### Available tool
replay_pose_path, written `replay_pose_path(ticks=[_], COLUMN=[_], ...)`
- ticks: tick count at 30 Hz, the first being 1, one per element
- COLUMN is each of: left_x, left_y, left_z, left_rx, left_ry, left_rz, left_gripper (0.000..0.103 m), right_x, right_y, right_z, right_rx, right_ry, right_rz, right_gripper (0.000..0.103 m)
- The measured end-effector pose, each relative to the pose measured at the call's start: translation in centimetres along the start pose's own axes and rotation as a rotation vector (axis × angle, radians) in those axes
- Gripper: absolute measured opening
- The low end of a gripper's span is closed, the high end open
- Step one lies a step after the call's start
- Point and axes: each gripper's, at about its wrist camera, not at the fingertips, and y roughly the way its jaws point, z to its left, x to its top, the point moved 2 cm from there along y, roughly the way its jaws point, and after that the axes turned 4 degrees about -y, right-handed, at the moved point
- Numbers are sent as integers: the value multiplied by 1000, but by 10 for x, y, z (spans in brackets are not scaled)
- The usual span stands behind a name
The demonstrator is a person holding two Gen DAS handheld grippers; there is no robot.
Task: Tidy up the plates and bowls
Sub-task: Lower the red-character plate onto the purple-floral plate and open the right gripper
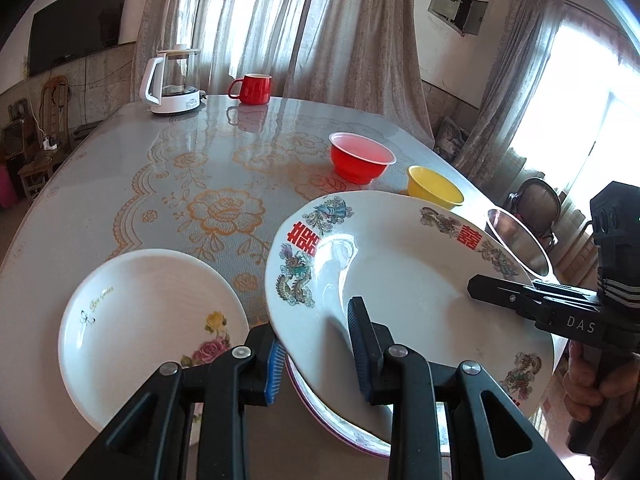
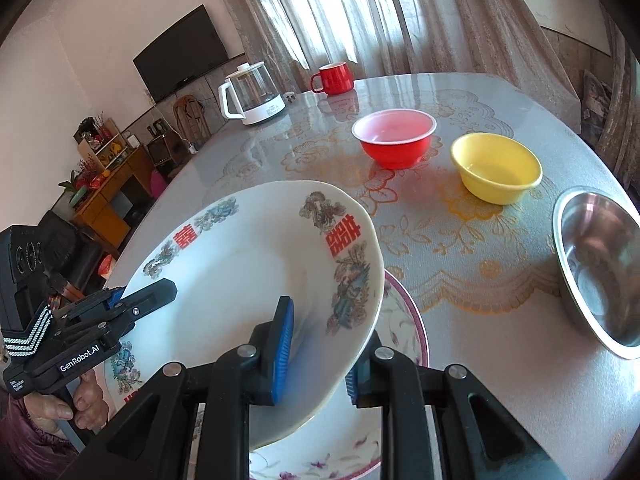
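Right wrist: purple-rimmed plate (image 2: 404, 320) under dragon plate (image 2: 248, 280).

Both grippers, left gripper (image 1: 318, 354) and right gripper (image 1: 476, 286), are gripping the dragon plate (image 1: 400, 280) over the table's (image 1: 120, 184) near edge.

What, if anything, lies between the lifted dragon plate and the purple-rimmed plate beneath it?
Nothing visible does. The dragon plate, clamped at opposite rims by both hand-held grippers, hangs tilted directly over the purple-rimmed plate, whose exposed face is bare.
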Motion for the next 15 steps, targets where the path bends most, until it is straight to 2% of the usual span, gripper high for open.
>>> replay_pose_path(ticks=[6, 15], left_x=[-19, -32], left_y=[5, 10], left_z=[-11, -12], left_rx=[-1, 28], left_ry=[-8, -24], left_rz=[33, 63], left_gripper=[30, 31], right_x=[-23, -31], right_y=[-3, 3], right_z=[-10, -10], right_rx=[-23, -49], right_ry=[26, 16], right_rz=[27, 43], right_gripper=[22, 22])
